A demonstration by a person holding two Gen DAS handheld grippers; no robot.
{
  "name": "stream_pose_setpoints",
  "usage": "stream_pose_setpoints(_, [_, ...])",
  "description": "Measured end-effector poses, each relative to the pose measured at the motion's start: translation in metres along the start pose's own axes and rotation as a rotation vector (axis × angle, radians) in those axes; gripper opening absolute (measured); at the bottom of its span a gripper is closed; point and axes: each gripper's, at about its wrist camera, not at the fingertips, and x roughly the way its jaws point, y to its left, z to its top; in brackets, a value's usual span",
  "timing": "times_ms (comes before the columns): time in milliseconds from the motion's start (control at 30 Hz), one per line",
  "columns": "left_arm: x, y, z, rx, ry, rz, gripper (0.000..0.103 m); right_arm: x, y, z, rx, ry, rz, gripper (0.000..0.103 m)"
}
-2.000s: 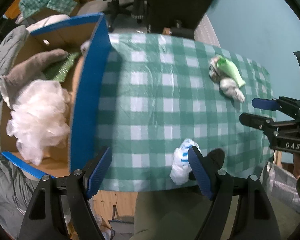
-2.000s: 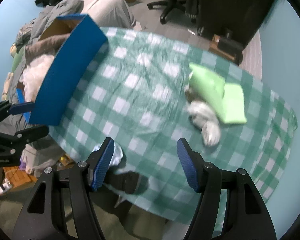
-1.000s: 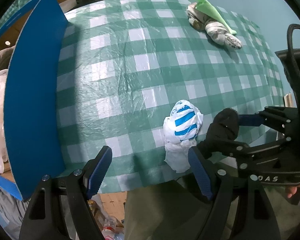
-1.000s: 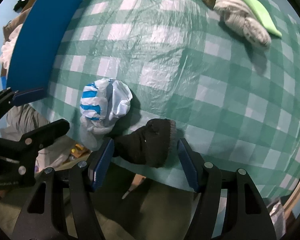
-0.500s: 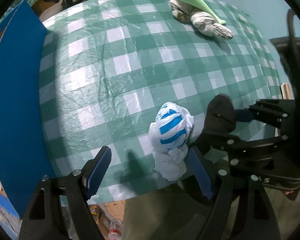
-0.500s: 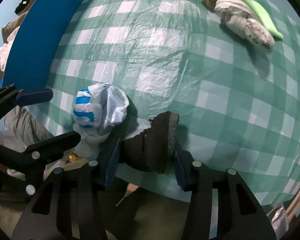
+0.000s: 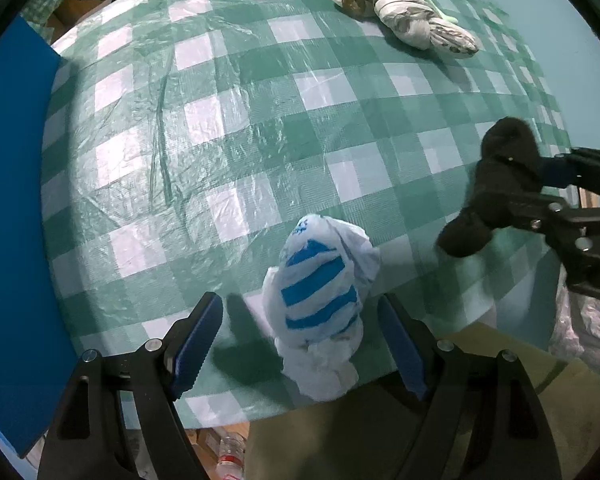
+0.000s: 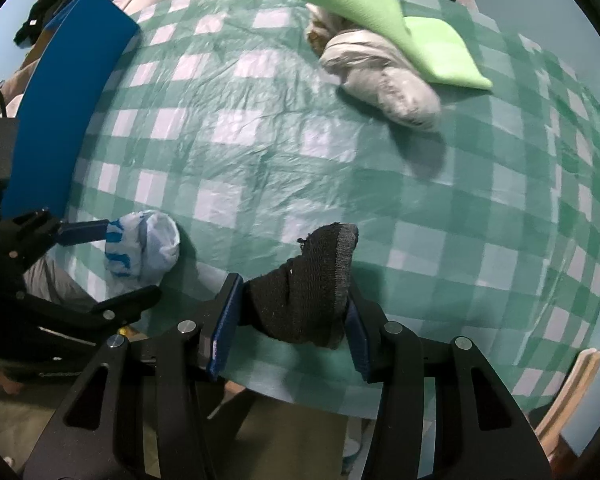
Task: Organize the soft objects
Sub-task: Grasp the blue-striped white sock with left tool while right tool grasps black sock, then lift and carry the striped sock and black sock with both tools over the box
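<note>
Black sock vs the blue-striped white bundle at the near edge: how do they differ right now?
The black sock is plain dark knit; the blue-striped bundle is white with blue stripes. The sock is clamped between the right tool's pads, and seems clear of the checked tablecloth; the bundle rests on the cloth. The left tool straddles the bundle with open jaws, not pressing it. Both are small, soft and near the table's front edge.

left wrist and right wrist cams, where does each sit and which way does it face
Left wrist: on the left gripper, facing down; its open jaws straddle the blue-striped white bag; the right gripper shows at the right edge.
Right wrist: on the right gripper, angled steeply down at the table edge, shut on the black sock; the left gripper shows at left.
Shared: both see the checked tablecloth, bag, sock and green cloth.
</note>
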Motion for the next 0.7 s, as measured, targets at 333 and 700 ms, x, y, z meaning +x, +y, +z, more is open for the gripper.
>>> stream_pose_setpoints(333, [0.015, -0.016, 0.008, -0.013, -0.022, 0.043, 0.048, -0.005, -0.010, 0.003, -0.022, -0.014, -0.001, 0.048])
stream_pose_setpoints(700, [-0.006, -0.021, 0.018, -0.021, -0.095, 0.057, 0.043, -0.016, -0.001, 0.018, -0.077, -0.047, -0.013, 0.048])
